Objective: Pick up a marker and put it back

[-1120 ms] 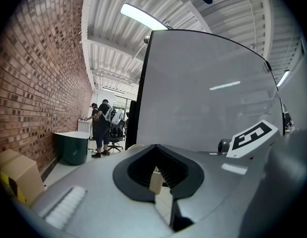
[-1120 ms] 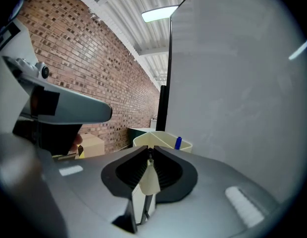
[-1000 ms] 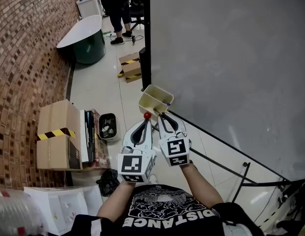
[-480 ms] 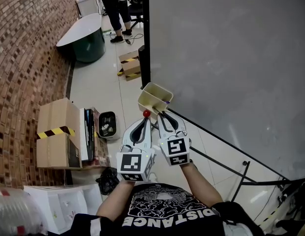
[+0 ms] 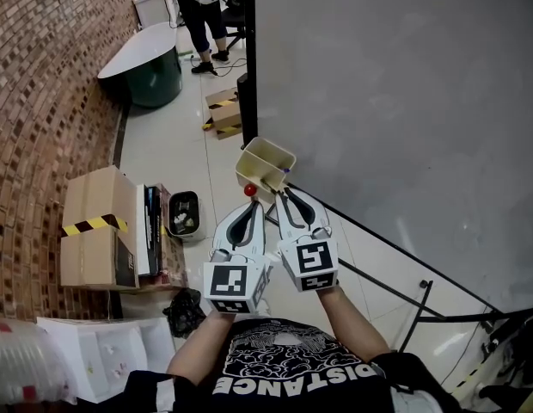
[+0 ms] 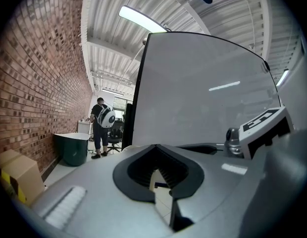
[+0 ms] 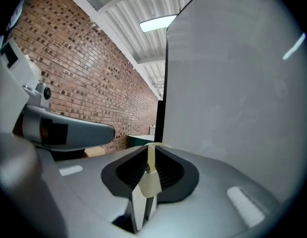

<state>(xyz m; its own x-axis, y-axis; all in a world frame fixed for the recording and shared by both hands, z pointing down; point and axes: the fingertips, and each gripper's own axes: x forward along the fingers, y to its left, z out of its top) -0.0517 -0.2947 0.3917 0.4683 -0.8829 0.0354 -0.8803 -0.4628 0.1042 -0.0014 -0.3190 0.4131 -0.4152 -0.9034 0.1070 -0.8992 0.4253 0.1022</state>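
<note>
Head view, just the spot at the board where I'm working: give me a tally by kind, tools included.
Tools: 2 (left tool, right tool)
Beige tray: 1
Red round tip, likely a marker end: 1
Board: 1
Total: 5

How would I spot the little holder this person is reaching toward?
Find the big grey board on the right and follow its dark left edge down to the lower corner. A small open-topped tray sits there. Unlike the brown cardboard boxes on the floor, it is cream and up at the board.
</note>
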